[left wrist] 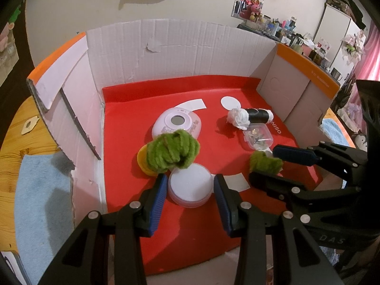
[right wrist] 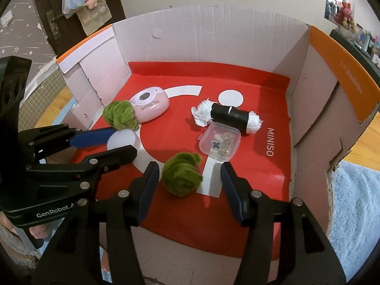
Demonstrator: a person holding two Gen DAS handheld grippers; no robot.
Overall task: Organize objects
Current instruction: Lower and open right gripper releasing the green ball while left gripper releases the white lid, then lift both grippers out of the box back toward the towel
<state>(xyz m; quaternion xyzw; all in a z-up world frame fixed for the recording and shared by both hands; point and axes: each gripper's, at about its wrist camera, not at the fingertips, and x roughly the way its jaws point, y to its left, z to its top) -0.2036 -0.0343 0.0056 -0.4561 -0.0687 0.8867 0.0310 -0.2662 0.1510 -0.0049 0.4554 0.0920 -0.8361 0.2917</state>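
A cardboard box (left wrist: 180, 47) with its near side open carries a red bag (left wrist: 147, 225) laid flat as its floor, printed with MINISO near the right edge. The left gripper (left wrist: 190, 186) is down at the near edge of the bag, left of centre, with a round white container (left wrist: 190, 185) between its blue pads; the left pad seems to touch the container's side and the right one stands just off it, so I cannot tell whether it is clamped. Just behind the container a large green fuzzy bundle (left wrist: 172, 150) rests on top of a yellow disc (left wrist: 142, 159), and behind those lies a pink oval device (left wrist: 177, 123) with a small round window, towards the back left corner. The right gripper (right wrist: 190, 178) has its jaws apart, well clear of the small green fuzzy bundle (right wrist: 181, 177) that lies on the bag between them, closer to the left pad, near the middle of the near edge. Just beyond this bundle sits a clear plastic case (right wrist: 219, 141) with small bits inside, and touching its far side lies a black spool (right wrist: 229, 114) with white paper stuffed in both ends, towards the right edge. Blue towels (right wrist: 353, 201) lie outside the box on the wooden table (left wrist: 11, 128).
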